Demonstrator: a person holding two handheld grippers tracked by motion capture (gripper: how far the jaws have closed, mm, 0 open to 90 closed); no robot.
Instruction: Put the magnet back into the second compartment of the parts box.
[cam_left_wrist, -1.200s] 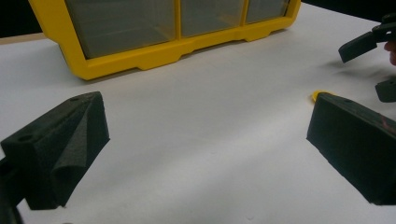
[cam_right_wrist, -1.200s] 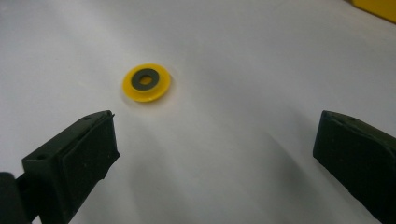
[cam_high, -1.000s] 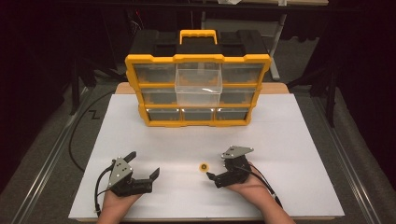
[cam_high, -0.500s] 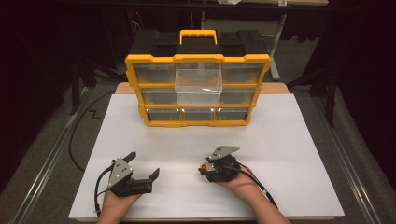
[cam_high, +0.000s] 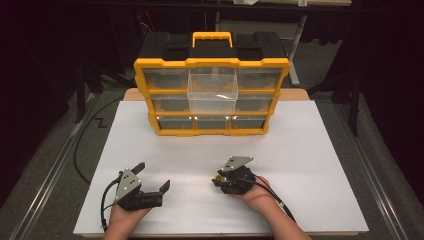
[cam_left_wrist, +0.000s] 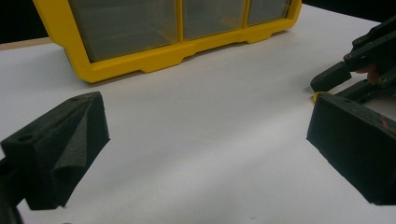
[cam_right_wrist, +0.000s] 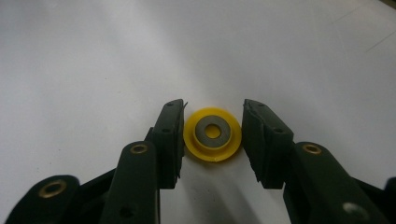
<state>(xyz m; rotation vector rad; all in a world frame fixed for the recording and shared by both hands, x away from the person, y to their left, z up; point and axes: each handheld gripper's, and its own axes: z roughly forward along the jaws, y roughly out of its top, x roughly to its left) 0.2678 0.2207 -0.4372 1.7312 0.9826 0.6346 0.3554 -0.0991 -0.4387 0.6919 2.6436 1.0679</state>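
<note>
a yellow plastic organiser case with clear drawers (cam_high: 211, 95) stands upright at the far side of the white surface (cam_high: 310, 150), one clear drawer pulled out, well apart from both hands. nothing lies between. the right tool (cam_right_wrist: 213, 140) has just been closing and now clamps the small yellow round wheel with a grey metal centre (cam_right_wrist: 213, 133) flat on the surface. the left tool (cam_high: 155, 177) rests low, gaping wide with nothing between its pads.

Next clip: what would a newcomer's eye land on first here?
First, the yellow organizer case standing at the far side of the white table, one clear drawer pulled out of its middle. Then the small yellow ring lying flat on the table between the closed-in jaws of the right gripper. The left gripper rests open at the near left.
</note>
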